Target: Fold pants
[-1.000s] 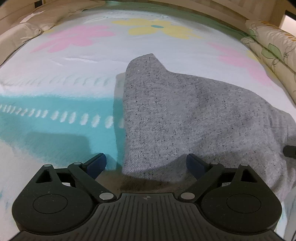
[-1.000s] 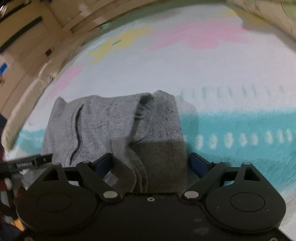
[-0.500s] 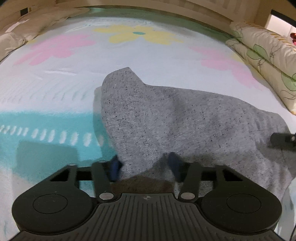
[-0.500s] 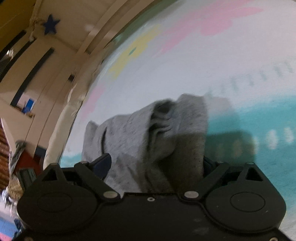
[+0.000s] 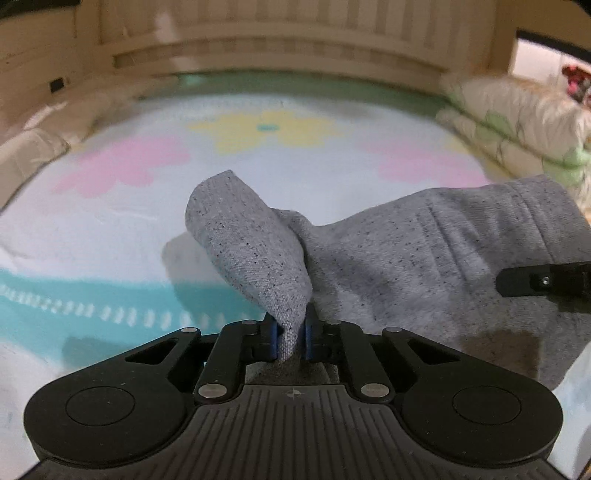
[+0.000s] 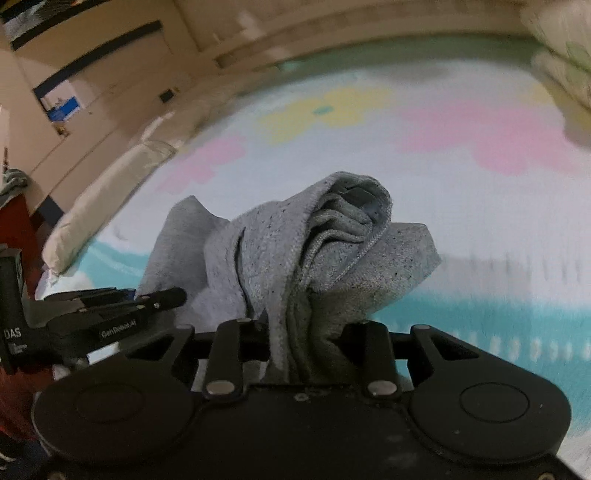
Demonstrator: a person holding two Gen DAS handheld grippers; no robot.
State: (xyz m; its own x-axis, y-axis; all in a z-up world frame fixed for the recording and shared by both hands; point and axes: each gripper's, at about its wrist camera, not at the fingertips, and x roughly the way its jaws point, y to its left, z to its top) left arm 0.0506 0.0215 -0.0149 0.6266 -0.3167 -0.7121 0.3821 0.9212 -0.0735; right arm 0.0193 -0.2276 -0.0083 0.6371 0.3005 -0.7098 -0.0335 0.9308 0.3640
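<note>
Nearest in the left wrist view, the left gripper (image 5: 288,341) has its blue pads pinched tight on a corner of the grey pants (image 5: 388,266), and the cloth rises from the jaws in a cone. Likewise, in the right wrist view, the right gripper (image 6: 306,350) is clamped on a thick bunch of the same fabric, several layers gathered between its fingers. Each tool shows at the edge of the other's picture, so both hold the near edge of the garment, apart from each other.

Beyond the jaws the pants sag back onto the bedspread (image 5: 110,236), which is white with a teal band, pink flowers and a yellow flower (image 5: 269,129) farther off. The far part of the garment seems to lie on the spread; the near edge is lifted clear.

The step in hand looks like carrying this near edge over to the far one. To do it well, both tools should probably rise evenly and travel together, keeping the span between them taut so the fold line stays straight. The right side's bunched grip may let layers slip or lay down a lump, so lowering slowly seems wise.

Farthest off, cream pillows (image 5: 517,122) line the right side, and a slatted headboard (image 5: 295,22) closes the scene.
</note>
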